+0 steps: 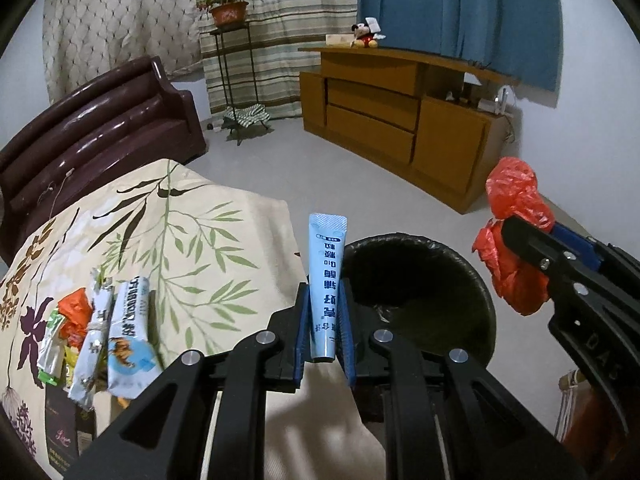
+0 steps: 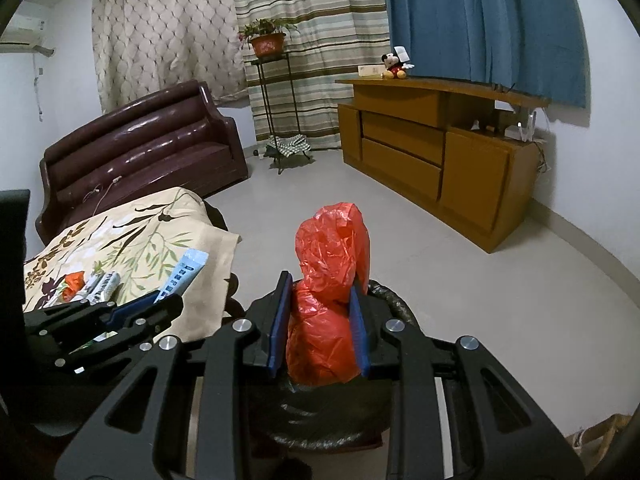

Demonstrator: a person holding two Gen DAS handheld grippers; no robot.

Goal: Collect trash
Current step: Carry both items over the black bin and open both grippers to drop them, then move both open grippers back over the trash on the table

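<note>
My left gripper is shut on a light blue sachet that stands upright between its blue pads, at the left rim of the black-lined trash bin. My right gripper is shut on a crumpled red plastic bag, held over the bin. In the left wrist view the red bag hangs to the right of the bin's opening. The right wrist view shows the left gripper with its sachet at lower left. More wrappers lie piled on the floral tablecloth.
A dark red sofa stands behind the table. A wooden cabinet runs along the right wall, with a plant stand by the curtains. Pale floor lies between them and the bin. A bag sits at the lower right.
</note>
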